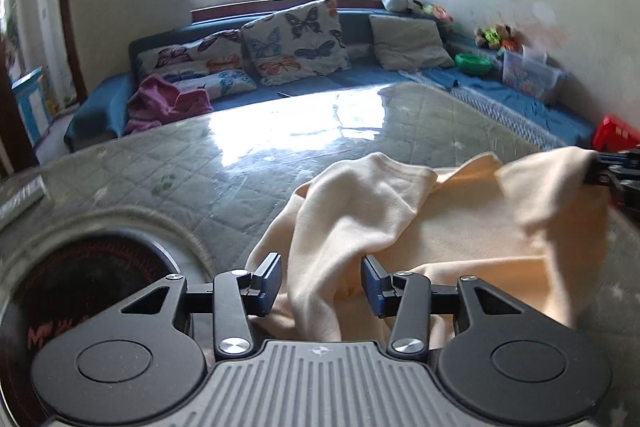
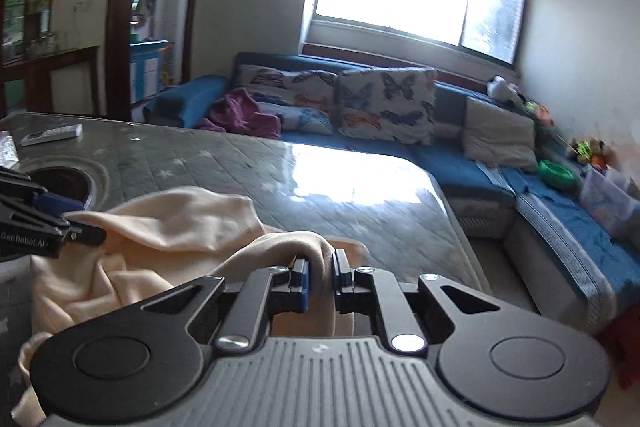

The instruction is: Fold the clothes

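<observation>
we read the cream garment as light, soft and limp: it sags in loose folds wherever nothing bears it, so it will drape and slide on the glossy quilted table cover and not keep any crease by itself. a knit like this should not slip from rubber pads if a doubled edge or a hem is pinched, so we would take it at the corners or along a seam, not in the loose middle, and keep both holds level so the fold falls straight.

in the left wrist view it fills the lower centre and right of the frame, rumpled, pale peach-cream, with one bunched ridge running toward the bottom. the left gripper stands released: that ridge passes between its blue pads with a clear gap on either side.

in the right wrist view the cloth lies at lower left and centre, near the round dark opening in the table. the right gripper is clenched on a rolled fold of the garment, lifting it off the surface.
</observation>
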Tool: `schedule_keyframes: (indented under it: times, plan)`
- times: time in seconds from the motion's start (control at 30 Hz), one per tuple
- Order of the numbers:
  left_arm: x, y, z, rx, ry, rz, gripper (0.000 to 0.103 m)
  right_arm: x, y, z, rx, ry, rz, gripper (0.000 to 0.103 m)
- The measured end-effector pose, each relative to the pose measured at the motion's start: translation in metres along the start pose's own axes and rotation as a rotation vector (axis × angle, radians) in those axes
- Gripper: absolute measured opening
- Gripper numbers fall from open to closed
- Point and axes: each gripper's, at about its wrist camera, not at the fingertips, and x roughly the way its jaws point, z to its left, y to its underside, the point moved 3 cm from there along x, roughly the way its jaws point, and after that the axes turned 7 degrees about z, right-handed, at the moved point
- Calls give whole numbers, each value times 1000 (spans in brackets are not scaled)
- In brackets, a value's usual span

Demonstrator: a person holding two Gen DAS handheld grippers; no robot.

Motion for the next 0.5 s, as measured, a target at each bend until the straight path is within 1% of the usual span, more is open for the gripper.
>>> schedule_keyframes:
  times: [0.03,0.07,0.1,0.2,0.37,0.5]
  plan:
    - [-1,1,2,-8,2,-2,30,-1,7,-5,9,18,11,10]
    - [-2,1,5,-16,3,-4,14,-2,15,-10,17,35,22,10]
    - [-3,2,7,-24,5,-7,11,-5,22,-14,32,49,32,10]
    - [-9,3,15,-51,9,-16,7,-13,41,-27,72,92,50,10]
    - [-56,12,41,-157,19,-91,6,-41,58,-42,129,136,20,10]
    - [-100,33,58,-226,39,-137,6,-65,67,-55,189,151,-7,10]
